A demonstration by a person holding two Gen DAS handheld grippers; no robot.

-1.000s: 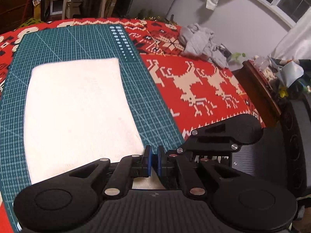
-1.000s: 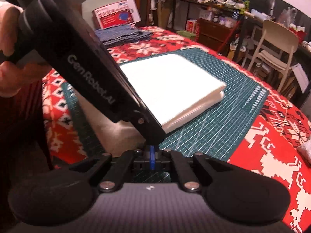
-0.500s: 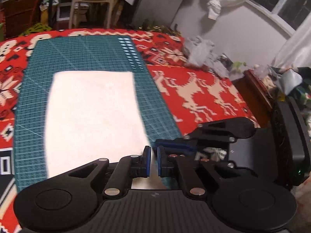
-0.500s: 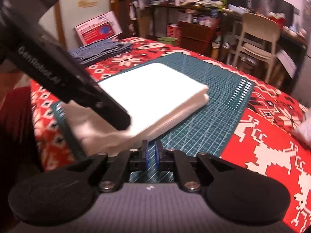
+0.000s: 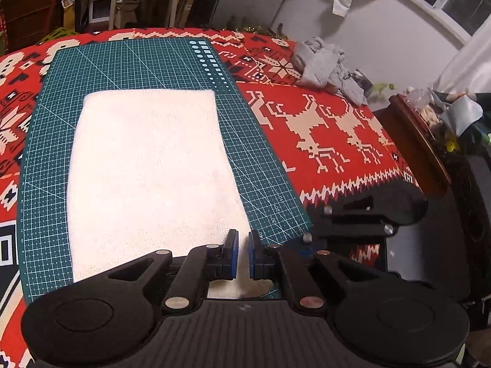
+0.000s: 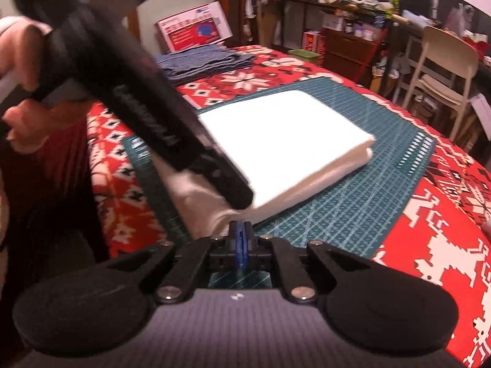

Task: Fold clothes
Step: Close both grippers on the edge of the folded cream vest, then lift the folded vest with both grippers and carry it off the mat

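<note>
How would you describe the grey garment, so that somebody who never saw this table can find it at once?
Start from the red patterned tablecloth and the green cutting mat on it. Beyond the mat's far right corner, near the white wall, lies the grey garment. Unlike the white folded cloth on the mat, it is a crumpled heap.

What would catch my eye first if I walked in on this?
A bright white folded cloth lies in the middle of a green cutting mat, on a red patterned tablecloth. A crumpled grey garment sits at the far edge, and folded blue clothes are stacked beyond the mat.
</note>
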